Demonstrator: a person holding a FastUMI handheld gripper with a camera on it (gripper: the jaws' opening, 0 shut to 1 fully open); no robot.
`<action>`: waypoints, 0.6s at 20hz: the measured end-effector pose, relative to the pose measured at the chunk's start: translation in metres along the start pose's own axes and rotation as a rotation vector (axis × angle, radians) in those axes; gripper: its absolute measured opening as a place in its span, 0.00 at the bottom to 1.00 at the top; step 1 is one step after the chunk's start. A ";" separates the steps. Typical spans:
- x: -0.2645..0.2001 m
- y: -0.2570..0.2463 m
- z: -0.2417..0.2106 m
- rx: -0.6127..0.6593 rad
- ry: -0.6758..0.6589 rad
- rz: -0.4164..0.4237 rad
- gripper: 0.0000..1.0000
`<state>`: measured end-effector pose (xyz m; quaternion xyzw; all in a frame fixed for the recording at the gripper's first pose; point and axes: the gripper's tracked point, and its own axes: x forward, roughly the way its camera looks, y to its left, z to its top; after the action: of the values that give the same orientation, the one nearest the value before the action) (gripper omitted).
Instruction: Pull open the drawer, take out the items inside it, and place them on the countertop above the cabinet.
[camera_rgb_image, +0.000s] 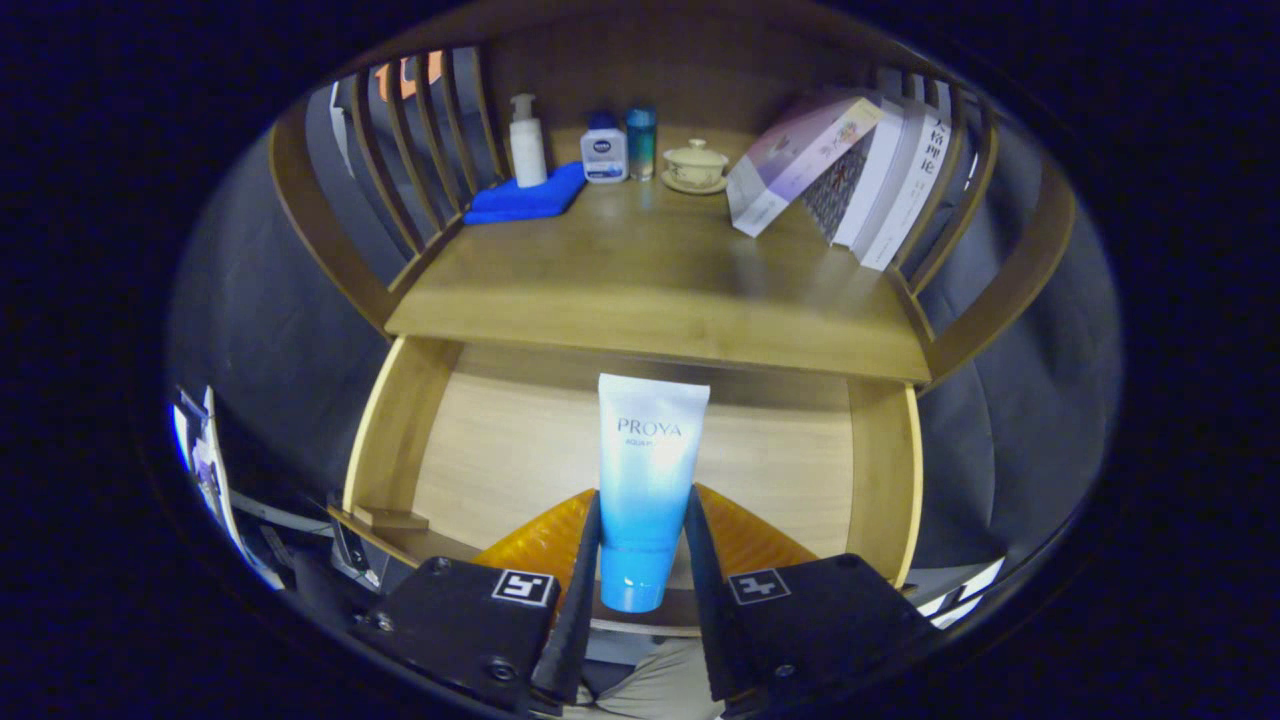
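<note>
The gripper (644, 545) is clamped on the tube (648, 490), one finger pressed to each side of its lower, blue end near the cap. The tube stands lengthwise between the fingers: its long axis runs straight away from the gripper, cap end nearest, flat crimped end pointing ahead toward the countertop. Its colour fades from blue at the cap to white at the crimp. It is held above the open drawer (880, 460), whose pale wooden floor and side walls spread out beneath and around it; whether the tube touches the floor I cannot tell. Beyond the drawer, the countertop (650, 290) of the cabinet stretches away, edged by slatted wooden rails on both sides. At its far end, from left to right, sit a blue cloth (525, 198), a white pump bottle (527, 142) standing on or just behind the cloth, a small white bottle (604, 150) with a blue cap, a slim teal bottle (641, 143) just beside it, and a lidded cup (696, 165) on a saucer. To the right, several books (850, 175) lean against the right rail, tilted leftward.
</note>
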<state>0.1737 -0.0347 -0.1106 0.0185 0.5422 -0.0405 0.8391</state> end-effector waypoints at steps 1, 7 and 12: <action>-0.003 0.000 0.005 -0.004 -0.017 -0.001 0.50; -0.010 0.000 0.049 -0.020 -0.171 -0.038 0.50; 0.003 -0.004 0.075 -0.017 -0.255 -0.029 0.50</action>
<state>0.2429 -0.0446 -0.0823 -0.0017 0.4319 -0.0503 0.9005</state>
